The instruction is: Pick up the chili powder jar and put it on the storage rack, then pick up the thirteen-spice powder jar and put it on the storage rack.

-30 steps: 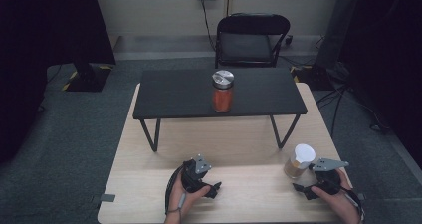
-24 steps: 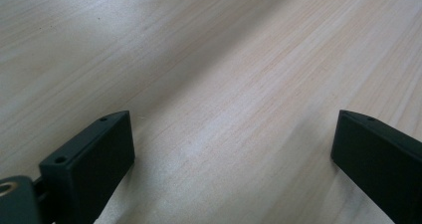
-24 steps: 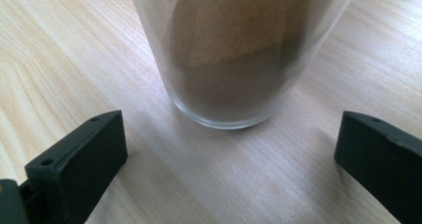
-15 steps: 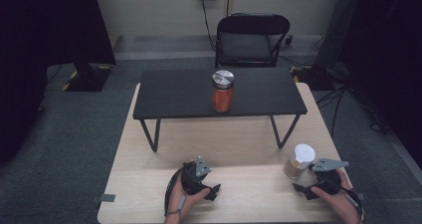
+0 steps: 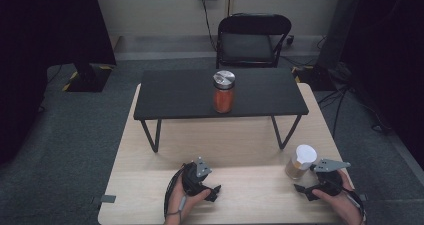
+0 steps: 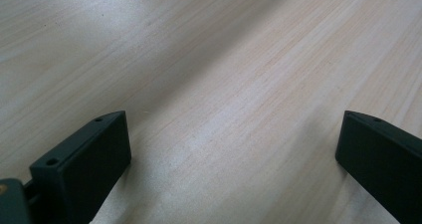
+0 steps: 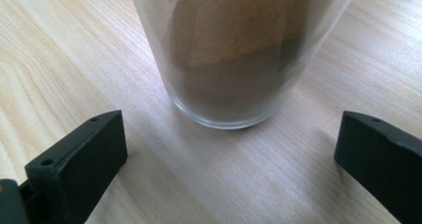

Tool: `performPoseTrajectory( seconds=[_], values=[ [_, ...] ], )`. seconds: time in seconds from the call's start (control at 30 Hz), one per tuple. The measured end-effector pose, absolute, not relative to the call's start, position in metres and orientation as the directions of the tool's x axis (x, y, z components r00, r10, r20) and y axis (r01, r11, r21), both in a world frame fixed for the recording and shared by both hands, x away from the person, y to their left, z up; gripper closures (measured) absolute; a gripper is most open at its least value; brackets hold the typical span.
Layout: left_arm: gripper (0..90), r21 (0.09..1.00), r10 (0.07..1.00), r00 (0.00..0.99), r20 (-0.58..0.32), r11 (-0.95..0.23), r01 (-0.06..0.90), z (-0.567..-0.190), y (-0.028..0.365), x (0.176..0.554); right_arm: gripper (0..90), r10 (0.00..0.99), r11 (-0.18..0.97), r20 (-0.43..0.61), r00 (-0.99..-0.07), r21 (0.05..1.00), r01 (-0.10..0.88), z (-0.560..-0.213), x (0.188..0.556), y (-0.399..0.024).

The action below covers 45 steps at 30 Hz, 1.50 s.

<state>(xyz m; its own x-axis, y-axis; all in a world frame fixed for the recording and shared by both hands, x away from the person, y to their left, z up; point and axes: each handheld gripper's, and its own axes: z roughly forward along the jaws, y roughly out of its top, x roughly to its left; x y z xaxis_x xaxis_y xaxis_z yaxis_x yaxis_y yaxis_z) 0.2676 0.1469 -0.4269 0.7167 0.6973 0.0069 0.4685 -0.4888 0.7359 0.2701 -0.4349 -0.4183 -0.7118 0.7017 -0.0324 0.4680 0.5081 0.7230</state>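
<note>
Presently, findings as follows.
Right gripper (image 5: 311, 186): held low over the light wooden table (image 5: 250, 185), jaws spread wide with nothing between them.
Glass jar (image 5: 300, 161): white lid, brown powder inside, standing upright on the table just ahead of the right gripper's jaws; in the right gripper view the jar (image 7: 239, 55) stands beyond the jaw tips, not touched by either.
Left gripper (image 5: 204, 184): resting at the table's near edge, well apart from the jar; its jaws have just been opening and stand released, with bare wood between them.
Black low table (image 5: 175, 95): farther back, bearing an orange-filled jar (image 5: 223, 91) with a silver lid.
</note>
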Motion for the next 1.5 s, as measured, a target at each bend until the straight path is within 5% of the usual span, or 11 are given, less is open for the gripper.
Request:
performPoseTrajectory(
  seconds=[1.5],
  values=[
    [0.2, 0.736, 0.697, 0.717, 0.005, -0.488, 0.469, -0.427, 0.147, 0.268, 1.1, 0.751, 0.444, -0.026, -0.660, 0.760, 0.475, -0.398, 0.261, -0.425]
  ],
)
